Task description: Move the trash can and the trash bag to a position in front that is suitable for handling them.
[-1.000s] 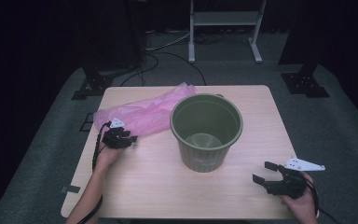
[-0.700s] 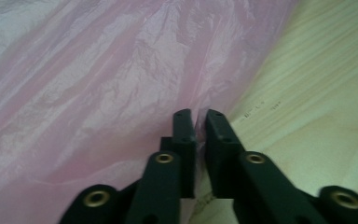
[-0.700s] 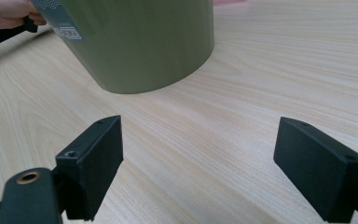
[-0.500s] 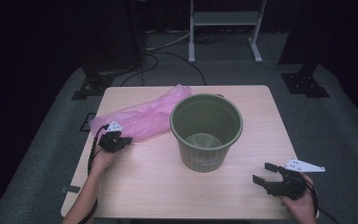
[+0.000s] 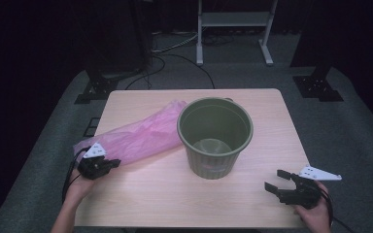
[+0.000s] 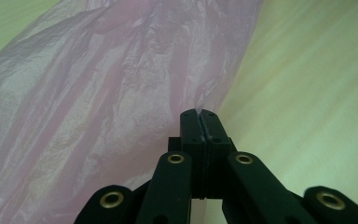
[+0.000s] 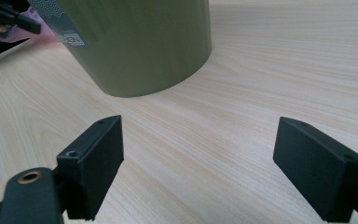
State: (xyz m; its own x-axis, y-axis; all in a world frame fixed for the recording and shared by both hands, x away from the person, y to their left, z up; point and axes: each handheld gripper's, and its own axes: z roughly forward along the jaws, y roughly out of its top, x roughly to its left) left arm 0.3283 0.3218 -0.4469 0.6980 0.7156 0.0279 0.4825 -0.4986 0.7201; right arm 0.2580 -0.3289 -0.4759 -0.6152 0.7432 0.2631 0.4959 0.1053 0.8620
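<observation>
Pink bag [image 5: 136, 138] lies on table [image 5: 150, 194] left of green bucket [image 5: 215, 136]; left gripper [image 5: 108, 164] pinches its near edge, jaws closed tight. Right gripper [image 5: 274, 180] gapes wide, holding nothing.

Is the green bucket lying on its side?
No, the bucket stands upright on the table, its open mouth facing up.

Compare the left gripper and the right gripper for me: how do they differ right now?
The left gripper is shut on the edge of the pink plastic bag; the right gripper is open and holds nothing. The left gripper sits at the table's left edge by the bag; the right gripper rests near the front right corner, apart from the green bucket. Both are black and hand-held.
</observation>
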